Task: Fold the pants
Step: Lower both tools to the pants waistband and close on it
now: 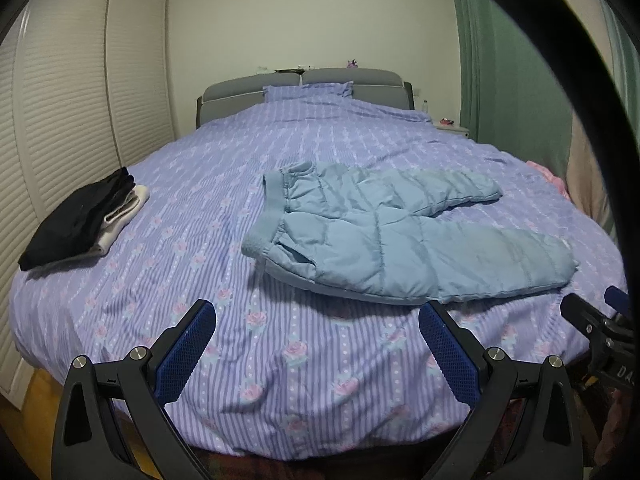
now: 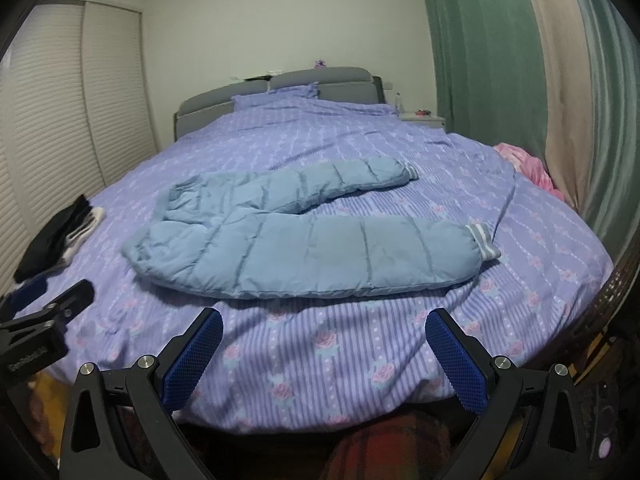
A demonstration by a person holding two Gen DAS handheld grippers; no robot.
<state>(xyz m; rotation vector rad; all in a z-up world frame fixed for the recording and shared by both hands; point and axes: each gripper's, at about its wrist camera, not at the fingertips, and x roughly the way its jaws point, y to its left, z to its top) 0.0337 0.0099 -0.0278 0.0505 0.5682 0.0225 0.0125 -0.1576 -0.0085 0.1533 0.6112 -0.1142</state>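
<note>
Quilted blue pants (image 2: 304, 240) lie flat and unfolded on the striped bedspread (image 2: 320, 360), near the foot edge. Long axis runs left-right: waistband (image 1: 266, 216) left, cuffs (image 2: 482, 246) right, legs splayed apart. No fold started, I'd say. Left gripper (image 1: 318, 354) and right gripper (image 2: 324, 358) both gape wide, empty, short of the pants. Next: grab waistband and cuff, bring legs together. Folded dark clothes (image 1: 80, 220) sit far left.

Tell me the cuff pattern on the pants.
Grey and white stripes on the cuff, clearest in right wrist view.
</note>
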